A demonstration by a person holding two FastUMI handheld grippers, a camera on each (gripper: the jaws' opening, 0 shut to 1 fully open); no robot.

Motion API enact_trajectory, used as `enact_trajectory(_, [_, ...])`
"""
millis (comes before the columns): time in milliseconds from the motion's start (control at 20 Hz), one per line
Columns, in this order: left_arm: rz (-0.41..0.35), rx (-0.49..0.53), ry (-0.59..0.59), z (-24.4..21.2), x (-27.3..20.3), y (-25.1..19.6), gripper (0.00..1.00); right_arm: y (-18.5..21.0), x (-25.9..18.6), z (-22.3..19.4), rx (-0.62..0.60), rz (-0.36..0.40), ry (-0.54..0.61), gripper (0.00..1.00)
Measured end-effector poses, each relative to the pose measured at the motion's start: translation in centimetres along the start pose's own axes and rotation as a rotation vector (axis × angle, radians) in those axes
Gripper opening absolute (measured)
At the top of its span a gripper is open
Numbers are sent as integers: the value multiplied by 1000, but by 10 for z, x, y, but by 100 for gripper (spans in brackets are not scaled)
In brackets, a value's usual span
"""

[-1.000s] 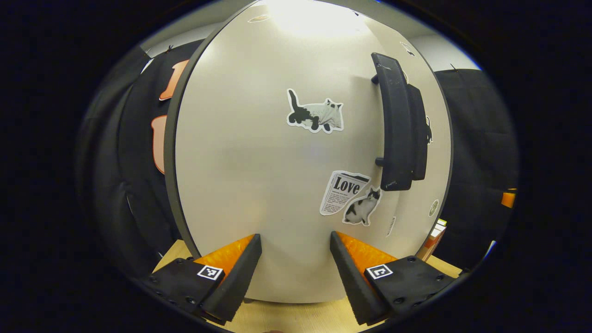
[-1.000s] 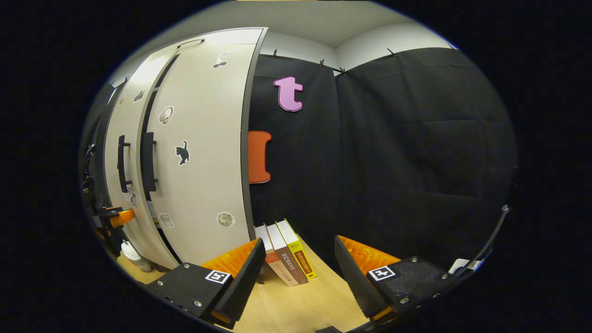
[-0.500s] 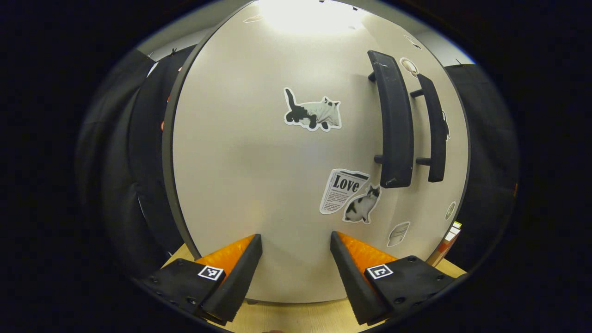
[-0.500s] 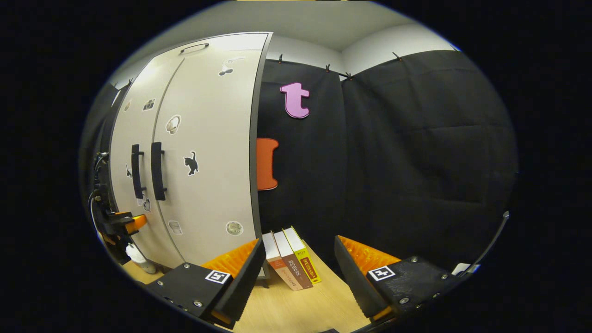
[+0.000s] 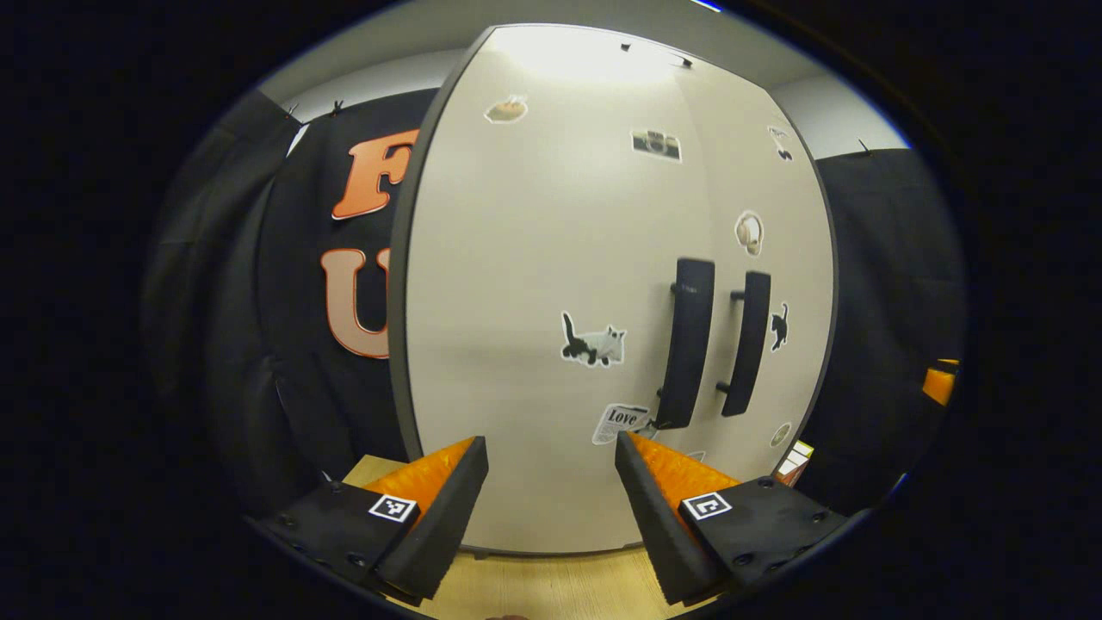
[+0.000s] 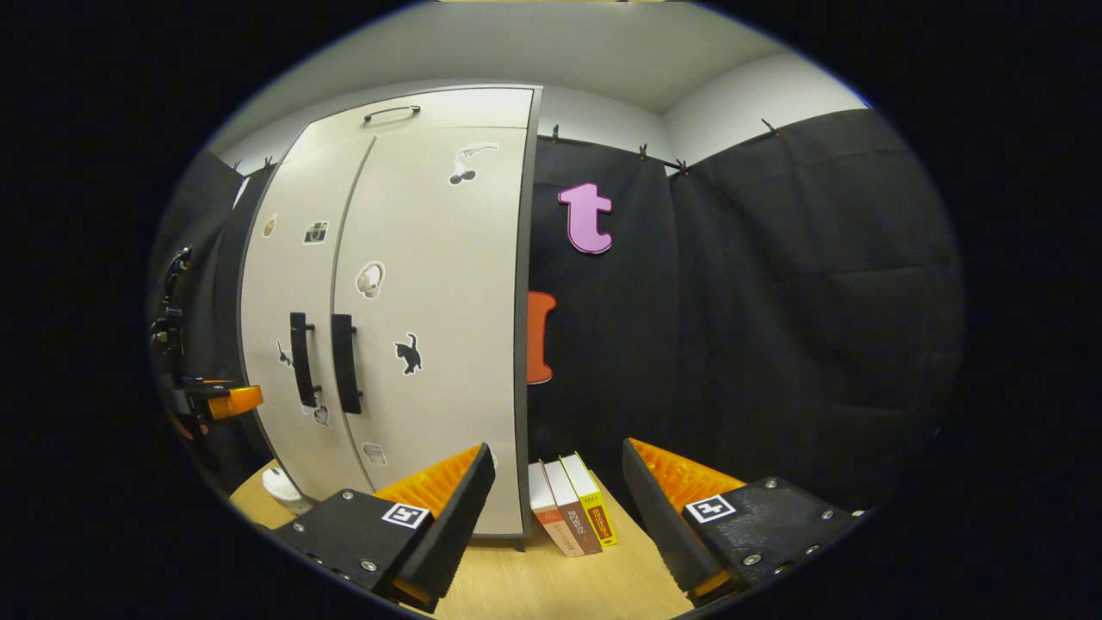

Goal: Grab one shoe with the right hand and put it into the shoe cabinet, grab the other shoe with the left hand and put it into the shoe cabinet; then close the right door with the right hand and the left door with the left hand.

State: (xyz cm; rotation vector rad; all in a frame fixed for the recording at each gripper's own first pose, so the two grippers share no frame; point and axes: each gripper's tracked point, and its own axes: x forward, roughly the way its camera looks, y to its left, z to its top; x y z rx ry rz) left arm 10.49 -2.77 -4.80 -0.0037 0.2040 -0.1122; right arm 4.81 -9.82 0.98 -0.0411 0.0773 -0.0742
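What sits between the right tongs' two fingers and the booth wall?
In the right gripper view, three books stand on the wooden floor beside the shoe cabinet, ahead of the open right tongs.

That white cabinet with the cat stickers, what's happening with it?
A person is working with two handheld grippers. Both doors of the shoe cabinet look closed, with the two door handles side by side. The left gripper and right gripper are open, empty and clear of the doors. Some books stand beside the cabinet.
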Motion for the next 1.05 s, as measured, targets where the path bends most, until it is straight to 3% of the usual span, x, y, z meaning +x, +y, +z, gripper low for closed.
enact_trajectory(350, [74,14,-138,103,-90,58,94,32,-14,62,-5,93,-81,93])
enact_trajectory(500, [97,14,-160,126,-126,83,96,39,-18,80,-7,112,-107,92])
enact_trajectory(800, [211,95,-232,165,-173,133,96,47,-21,102,-20,123,-135,92])
enact_trajectory(1050, [184,64,-253,170,-182,132,96,52,-21,107,-26,136,-134,92])
